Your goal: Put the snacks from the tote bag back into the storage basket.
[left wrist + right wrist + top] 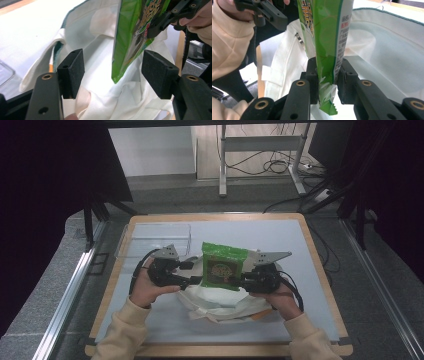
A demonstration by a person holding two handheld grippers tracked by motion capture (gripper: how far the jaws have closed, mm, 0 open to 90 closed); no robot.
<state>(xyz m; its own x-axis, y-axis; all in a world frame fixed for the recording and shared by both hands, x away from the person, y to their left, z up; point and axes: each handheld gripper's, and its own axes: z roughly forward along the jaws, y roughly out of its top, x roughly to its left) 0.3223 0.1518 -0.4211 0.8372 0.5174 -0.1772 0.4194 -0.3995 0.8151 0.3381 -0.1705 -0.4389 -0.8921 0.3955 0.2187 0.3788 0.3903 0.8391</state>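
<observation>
The green snack pouch (325, 50) stands upright above the white cloth bag (222, 302), its lower edge clamped between my right gripper (327, 80) fingers (313, 75), which are closed tight on it. My left gripper (112, 72) has its fingers (71, 72) spread wide, the pouch's bottom corner hanging in the gap and touching neither pad. Open counter (300, 250) lies beyond my fingers, a clear tray (155, 240) sits far-left, and the pouch's top is cut off in both gripper views.
</observation>
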